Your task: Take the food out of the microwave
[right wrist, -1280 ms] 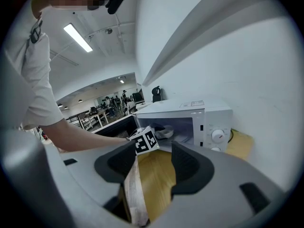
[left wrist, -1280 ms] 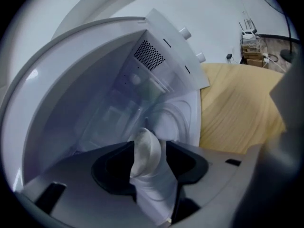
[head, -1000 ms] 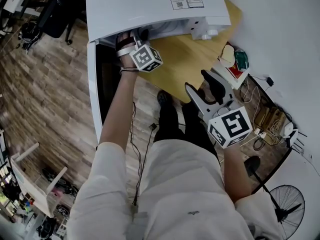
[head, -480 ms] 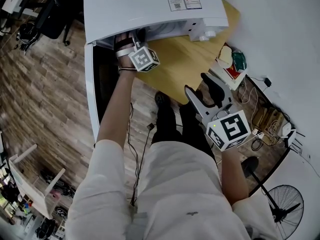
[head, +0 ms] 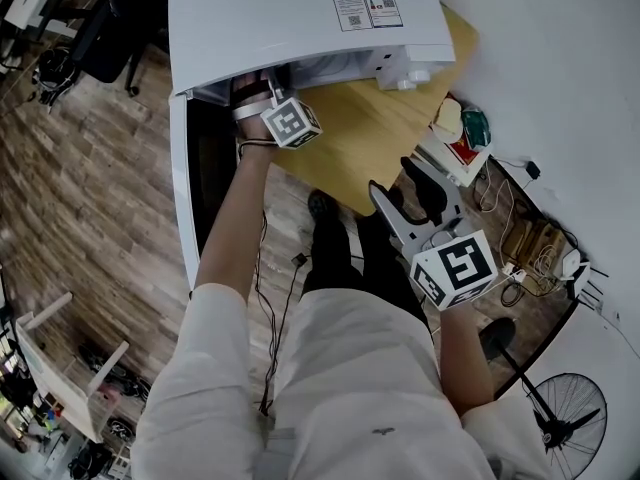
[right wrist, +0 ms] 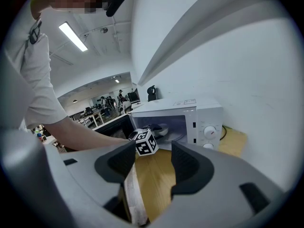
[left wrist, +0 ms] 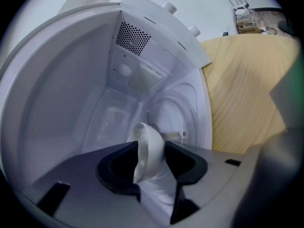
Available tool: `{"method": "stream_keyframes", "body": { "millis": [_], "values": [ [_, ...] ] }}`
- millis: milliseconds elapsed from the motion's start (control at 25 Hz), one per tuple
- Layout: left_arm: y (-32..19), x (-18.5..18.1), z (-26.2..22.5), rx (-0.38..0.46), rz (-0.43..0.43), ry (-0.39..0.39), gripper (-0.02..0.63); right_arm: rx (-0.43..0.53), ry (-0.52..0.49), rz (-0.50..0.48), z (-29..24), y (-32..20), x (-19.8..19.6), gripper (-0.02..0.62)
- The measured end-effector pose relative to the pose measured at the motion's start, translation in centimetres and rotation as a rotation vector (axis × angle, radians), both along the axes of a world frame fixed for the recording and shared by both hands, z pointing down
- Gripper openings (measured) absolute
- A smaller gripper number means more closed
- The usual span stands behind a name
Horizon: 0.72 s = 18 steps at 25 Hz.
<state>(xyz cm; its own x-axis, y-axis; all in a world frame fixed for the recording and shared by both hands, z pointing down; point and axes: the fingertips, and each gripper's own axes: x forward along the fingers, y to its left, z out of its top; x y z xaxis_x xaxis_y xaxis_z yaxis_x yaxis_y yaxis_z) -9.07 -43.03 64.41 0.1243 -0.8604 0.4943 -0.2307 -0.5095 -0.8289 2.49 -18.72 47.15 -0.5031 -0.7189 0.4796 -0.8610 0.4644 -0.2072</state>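
Note:
A white microwave (head: 300, 18) stands on a wooden table (head: 370, 128) with its door (head: 185, 188) swung open to the left. My left gripper (left wrist: 151, 163) reaches into the cavity; in the head view only its marker cube (head: 292, 123) shows. A white bowl (left wrist: 149, 148) sits on the glass turntable (left wrist: 178, 115), its rim between the closing jaws, one jaw inside it and one outside. My right gripper (head: 395, 180) hangs open and empty off the table's front, pointing at the microwave (right wrist: 190, 122), the bowl (right wrist: 159, 128) and the left cube (right wrist: 145, 142).
The door edge runs along the left of my left arm. A small stand with red and green items (head: 465, 128) sits right of the table. Cables and power strips (head: 530, 238) lie on the floor by the white wall, with a fan (head: 570, 408) nearer.
The left gripper stays in the microwave mouth; its cube has rolled slightly. The right gripper keeps its place.

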Motion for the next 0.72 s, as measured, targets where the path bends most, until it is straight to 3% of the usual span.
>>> {"method": "stream_keyframes", "body": {
  "millis": [320, 720],
  "values": [
    [0.6, 0.09, 0.25, 0.034, 0.015, -0.032, 0.127, -0.003, -0.002, -0.001, 0.07, -0.02, -0.11, 0.23],
    [0.56, 0.24, 0.3, 0.059, 0.036, -0.049, 0.118, -0.012, 0.008, -0.001, 0.08, 0.05, -0.5, 0.224]
  ]
}}
